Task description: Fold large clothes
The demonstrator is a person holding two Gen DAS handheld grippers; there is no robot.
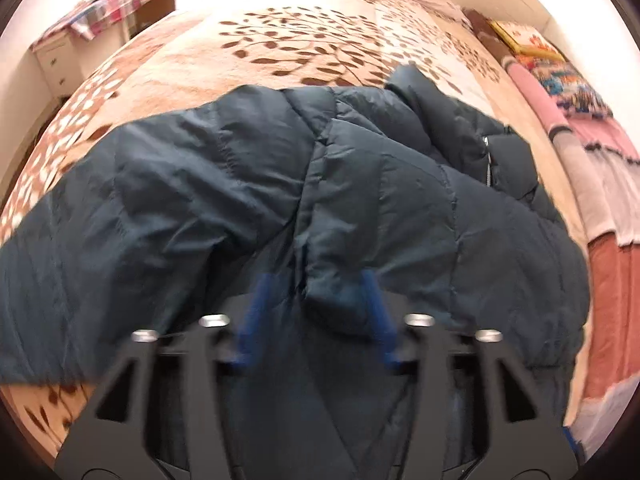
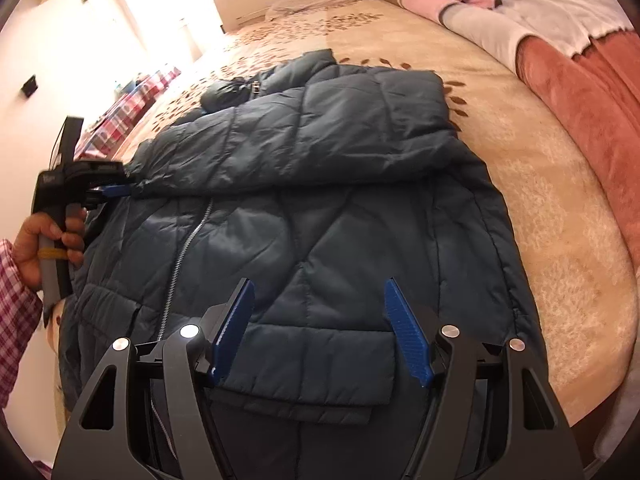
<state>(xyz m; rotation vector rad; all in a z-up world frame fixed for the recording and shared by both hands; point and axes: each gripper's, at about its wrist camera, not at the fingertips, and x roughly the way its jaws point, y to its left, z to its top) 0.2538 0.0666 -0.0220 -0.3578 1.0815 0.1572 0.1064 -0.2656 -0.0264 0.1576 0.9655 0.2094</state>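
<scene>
- A dark puffer jacket (image 2: 320,208) lies flat on a bed covered by a beige blanket (image 2: 560,240) with a brown leaf pattern.
- In the right wrist view the jacket's front faces up, and its zipper (image 2: 188,240) runs from the near left up toward the middle.
- One sleeve (image 2: 304,132) lies folded across the chest, from the right side over to the left.
- The collar (image 2: 316,58) is at the far end. A flap pocket (image 2: 316,364) sits at the near end.
- The right gripper (image 2: 320,320) hovers over the near part of the jacket, around the pocket. Its blue fingers (image 2: 408,332) stand wide apart with nothing pinched.
- The left gripper (image 2: 114,190) is at the jacket's left edge, at the end of the folded sleeve, held by a hand (image 2: 48,244) with a checked cuff (image 2: 16,312).
- In the left wrist view its blurred blue fingers (image 1: 376,312) stand apart on either side of a fold of dark fabric (image 1: 336,296). The blur hides whether they press on it.
- A pink and grey blanket (image 2: 560,28) lies along the right edge of the bed.
- A checked cloth (image 1: 120,4) covers furniture beyond the far left of the bed.
</scene>
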